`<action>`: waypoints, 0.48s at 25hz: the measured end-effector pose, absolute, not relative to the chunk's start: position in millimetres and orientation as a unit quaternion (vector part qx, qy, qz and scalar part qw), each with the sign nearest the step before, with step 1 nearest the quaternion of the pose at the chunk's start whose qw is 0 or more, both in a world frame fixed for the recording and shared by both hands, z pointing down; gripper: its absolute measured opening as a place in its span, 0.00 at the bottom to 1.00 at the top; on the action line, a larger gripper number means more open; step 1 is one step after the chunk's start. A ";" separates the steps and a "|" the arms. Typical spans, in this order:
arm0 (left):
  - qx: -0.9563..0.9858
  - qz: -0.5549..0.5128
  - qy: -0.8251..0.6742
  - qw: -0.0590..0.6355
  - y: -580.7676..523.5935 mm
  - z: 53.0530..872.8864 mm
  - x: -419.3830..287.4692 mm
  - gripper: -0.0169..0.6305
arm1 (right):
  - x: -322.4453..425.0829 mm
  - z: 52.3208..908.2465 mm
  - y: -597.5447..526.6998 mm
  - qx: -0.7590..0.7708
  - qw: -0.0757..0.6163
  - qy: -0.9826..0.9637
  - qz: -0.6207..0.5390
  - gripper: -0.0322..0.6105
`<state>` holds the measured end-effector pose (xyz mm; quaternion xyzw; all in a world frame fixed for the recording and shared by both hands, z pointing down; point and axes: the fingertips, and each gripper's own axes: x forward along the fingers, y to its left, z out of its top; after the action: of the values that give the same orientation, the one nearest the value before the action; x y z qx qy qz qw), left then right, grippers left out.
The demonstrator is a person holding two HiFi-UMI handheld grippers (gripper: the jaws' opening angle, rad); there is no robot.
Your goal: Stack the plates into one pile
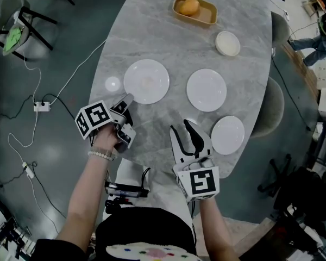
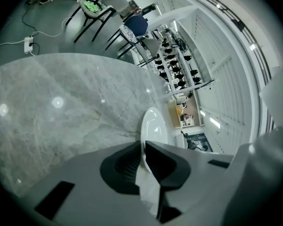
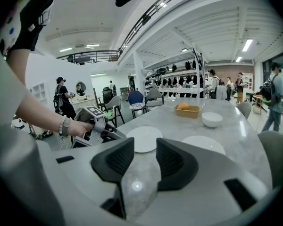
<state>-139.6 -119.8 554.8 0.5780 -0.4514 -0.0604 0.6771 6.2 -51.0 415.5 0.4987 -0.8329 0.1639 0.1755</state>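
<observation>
The grey-bodied left gripper point(image 1: 127, 100) and right gripper point(image 1: 183, 128) have black jaws, and each carries a white cube with black square markers. A pale bead bracelet point(image 1: 102, 154) circles the left wrist, above a dark top point(image 1: 125, 234).

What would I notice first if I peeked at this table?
Three white plates lie apart on the grey marble table. The left gripper pinches the rim of the left plate, while the right gripper hangs open by the nearest plate. At the far end an orange sits in a yellow tray.
</observation>
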 end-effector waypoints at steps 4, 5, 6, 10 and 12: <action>0.577 -0.061 -0.443 0.683 -116.9 554.8 -137.8 0.09 | 5.8 417.5 -48.3 0.499 0.171 -0.832 0.174 0.25; 0.577 -0.063 -0.441 0.684 -116.1 553.9 -137.2 0.09 | 5.8 418.0 -48.0 0.499 0.169 -0.832 0.177 0.24; 0.577 -0.066 -0.439 0.686 -115.4 552.8 -136.4 0.08 | 5.8 418.6 -47.8 0.499 0.167 -0.831 0.180 0.24; 0.576 -0.081 -0.431 0.690 -113.6 545.4 -133.1 0.08 | 3.8 424.5 -46.1 0.495 0.166 -0.831 0.192 0.24; 0.578 -0.091 -0.428 0.689 -113.3 539.0 -131.9 0.07 | 1.6 427.3 -45.1 0.492 0.164 -0.831 0.200 0.24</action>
<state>-131.9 -113.3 539.0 0.5776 -0.4280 -0.0911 0.6892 1.6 -45.1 427.3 0.4922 -0.8310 0.2005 0.1645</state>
